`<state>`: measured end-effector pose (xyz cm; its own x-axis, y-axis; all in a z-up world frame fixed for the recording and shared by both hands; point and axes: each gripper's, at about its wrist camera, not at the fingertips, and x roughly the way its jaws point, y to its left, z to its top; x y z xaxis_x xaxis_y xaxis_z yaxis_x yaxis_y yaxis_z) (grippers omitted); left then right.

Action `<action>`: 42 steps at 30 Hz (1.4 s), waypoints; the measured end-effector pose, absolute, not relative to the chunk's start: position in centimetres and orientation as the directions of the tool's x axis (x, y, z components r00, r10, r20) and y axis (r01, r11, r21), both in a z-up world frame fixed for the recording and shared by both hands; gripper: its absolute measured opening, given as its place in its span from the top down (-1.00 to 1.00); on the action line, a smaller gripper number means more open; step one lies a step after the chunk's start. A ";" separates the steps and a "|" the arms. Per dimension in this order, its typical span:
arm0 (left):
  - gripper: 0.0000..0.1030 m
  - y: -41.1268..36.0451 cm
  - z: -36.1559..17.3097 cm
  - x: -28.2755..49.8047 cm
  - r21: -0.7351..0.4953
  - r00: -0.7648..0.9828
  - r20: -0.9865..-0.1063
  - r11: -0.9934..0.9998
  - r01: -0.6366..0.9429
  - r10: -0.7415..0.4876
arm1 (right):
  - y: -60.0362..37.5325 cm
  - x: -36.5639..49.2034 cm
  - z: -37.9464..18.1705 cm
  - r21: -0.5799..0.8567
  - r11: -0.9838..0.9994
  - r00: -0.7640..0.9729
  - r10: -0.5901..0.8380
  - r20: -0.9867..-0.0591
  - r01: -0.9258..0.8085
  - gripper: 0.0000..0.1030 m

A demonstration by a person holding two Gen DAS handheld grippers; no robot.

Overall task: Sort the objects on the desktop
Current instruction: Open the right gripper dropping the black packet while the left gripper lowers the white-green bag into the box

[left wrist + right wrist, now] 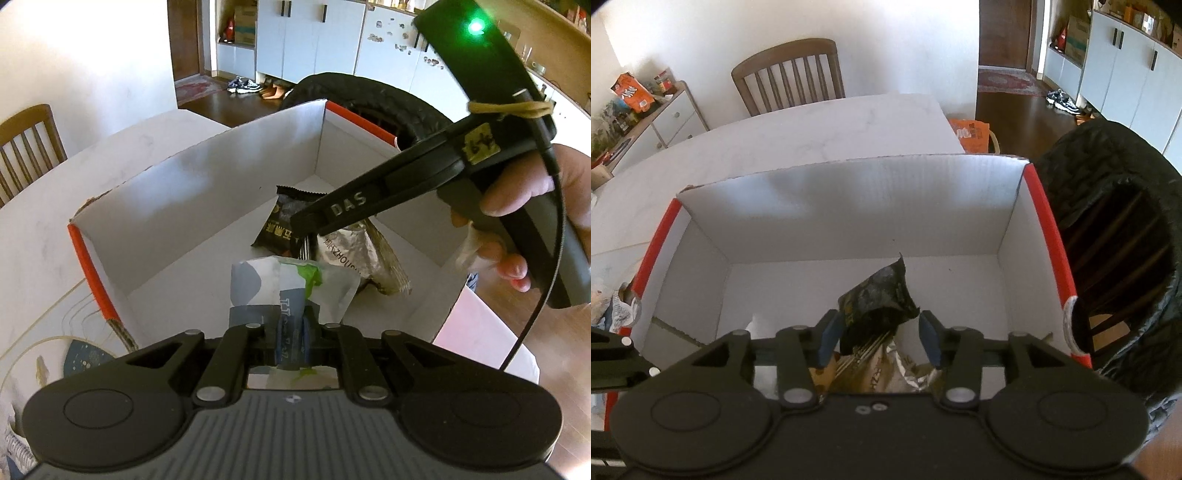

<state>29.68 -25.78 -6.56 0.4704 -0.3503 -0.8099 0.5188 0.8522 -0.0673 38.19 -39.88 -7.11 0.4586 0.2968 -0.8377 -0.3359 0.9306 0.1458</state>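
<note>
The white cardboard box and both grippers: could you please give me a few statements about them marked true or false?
1. The left gripper is shut on a white, grey and green wrapper. True.
2. The right gripper is clamped on the black snack packet. False: its fingers stand apart, and the packet lies loose between them.
3. The white cardboard box is empty. False: it holds the black packet and a silver foil packet.
4. The box has red edges. True.
5. A black-lined bin stands beside the box. True.

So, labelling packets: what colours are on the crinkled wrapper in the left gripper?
White, grey-blue and green wrapper; clearest in the left wrist view.
</note>
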 end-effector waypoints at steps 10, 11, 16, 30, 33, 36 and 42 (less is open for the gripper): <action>0.76 -25.2 -6.2 28.6 -0.064 0.476 -0.806 0.852 0.520 -0.352 | -40.7 37.1 -5.1 0.170 0.922 0.498 0.334 -0.800 -0.347 -0.21; 0.69 -25.1 -6.1 28.5 -0.072 0.477 -0.803 0.852 0.518 -0.357 | -40.7 37.1 -5.0 0.174 0.922 0.499 0.338 -0.797 -0.347 -0.21; 0.01 -24.8 -5.5 28.0 -0.093 0.498 -0.780 0.856 0.509 -0.380 | -40.9 36.2 -4.5 0.197 0.916 0.499 0.359 -0.788 -0.349 -0.24; -0.55 -23.3 -3.5 26.2 -0.121 0.546 -0.724 0.858 0.500 -0.421 | -41.0 34.4 -2.8 0.236 0.907 0.530 0.398 -0.749 -0.348 -0.53; -0.66 -23.1 -3.5 26.1 -0.123 0.553 -0.719 0.861 0.494 -0.420 | -41.0 34.0 -2.6 0.246 0.908 0.539 0.402 -0.740 -0.340 -0.58; -0.72 -22.8 -3.5 25.8 -0.122 0.562 -0.712 0.862 0.492 -0.421 | -41.1 33.6 -2.3 0.259 0.908 0.550 0.407 -0.729 -0.329 -0.63; -0.89 -21.8 -3.0 25.0 -0.128 0.583 -0.684 0.859 0.495 -0.438 | -40.8 32.8 -1.9 0.267 0.913 0.570 0.402 -0.717 -0.307 -0.65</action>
